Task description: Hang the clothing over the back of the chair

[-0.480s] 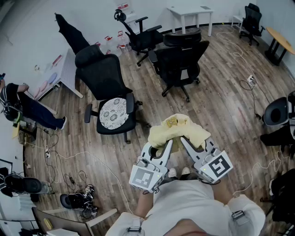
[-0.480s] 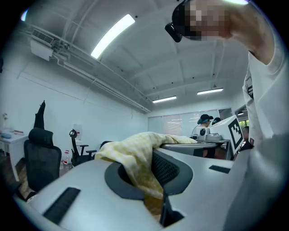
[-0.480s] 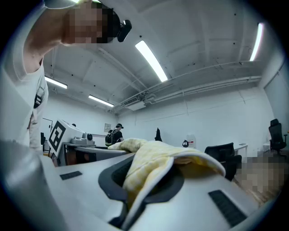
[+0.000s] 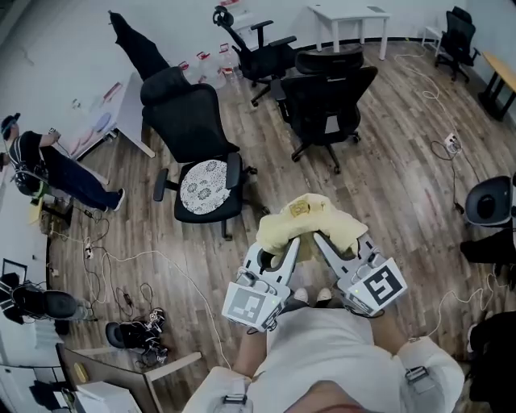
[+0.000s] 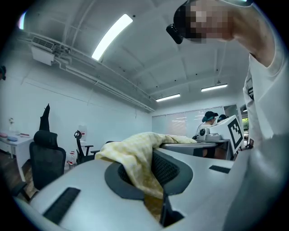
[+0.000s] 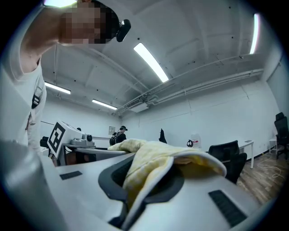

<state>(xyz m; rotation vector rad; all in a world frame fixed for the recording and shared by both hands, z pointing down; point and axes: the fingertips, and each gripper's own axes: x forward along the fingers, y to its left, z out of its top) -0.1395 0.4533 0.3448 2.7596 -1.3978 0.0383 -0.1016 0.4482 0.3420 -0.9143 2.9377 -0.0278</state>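
Observation:
A pale yellow garment (image 4: 310, 222) hangs bunched between my two grippers, held level in front of the person's body. My left gripper (image 4: 293, 242) is shut on its left part, and the cloth (image 5: 137, 160) drapes over the jaws in the left gripper view. My right gripper (image 4: 318, 239) is shut on its right part, with the fabric (image 6: 151, 167) folded over the jaws. The nearest black office chair (image 4: 197, 145), with a patterned white seat cushion (image 4: 203, 186), stands ahead to the left, apart from the garment.
Two more black chairs (image 4: 326, 97) stand ahead, another (image 4: 262, 48) by a white table (image 4: 347, 16). A desk (image 4: 113, 113) and a seated person (image 4: 48, 165) are at the left. Cables (image 4: 129, 266) trail over the wooden floor; a further chair (image 4: 488, 202) is at the right.
The chairs sit slightly lower and to the right in the head view, as the view has shifted. Both grippers keep their hold on the garment.

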